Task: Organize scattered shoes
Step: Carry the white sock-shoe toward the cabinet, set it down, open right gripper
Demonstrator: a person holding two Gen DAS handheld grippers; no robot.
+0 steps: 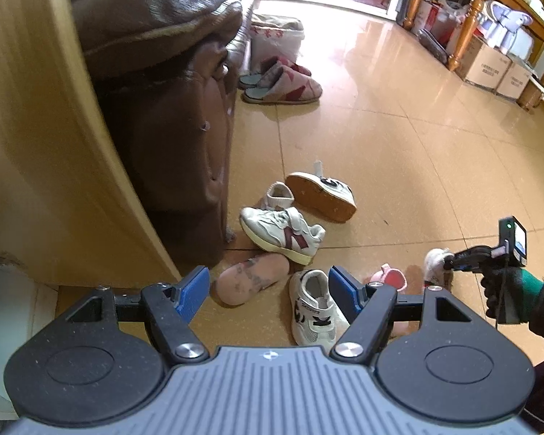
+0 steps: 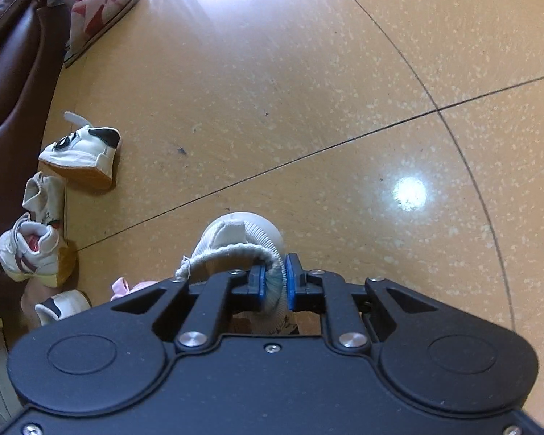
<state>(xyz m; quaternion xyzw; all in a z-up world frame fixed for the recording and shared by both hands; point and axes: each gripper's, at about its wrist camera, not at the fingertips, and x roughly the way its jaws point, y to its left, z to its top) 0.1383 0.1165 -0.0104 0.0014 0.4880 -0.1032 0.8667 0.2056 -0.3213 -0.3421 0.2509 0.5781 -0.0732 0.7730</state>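
Observation:
Several small shoes lie scattered on the tan tile floor by a brown sofa. My left gripper (image 1: 268, 290) is open above a white child's sneaker (image 1: 313, 308) and a pink shoe lying sole up (image 1: 250, 279). A white sneaker with a maroon N (image 1: 283, 232) and a white shoe tipped on its side (image 1: 321, 194) lie beyond. My right gripper (image 2: 275, 280) is shut on the knit collar of a light grey-white child's shoe (image 2: 243, 239), held over the floor. In the left wrist view the right gripper (image 1: 449, 262) holds that shoe (image 1: 435, 259) at the right.
A brown leather sofa (image 1: 170, 90) and a wooden panel (image 1: 36, 145) stand on the left. A pair of pink-and-red slippers (image 1: 283, 83) and a plastic bag (image 1: 275, 34) lie further back. A wooden table with boxes under it (image 1: 489, 61) stands at the far right.

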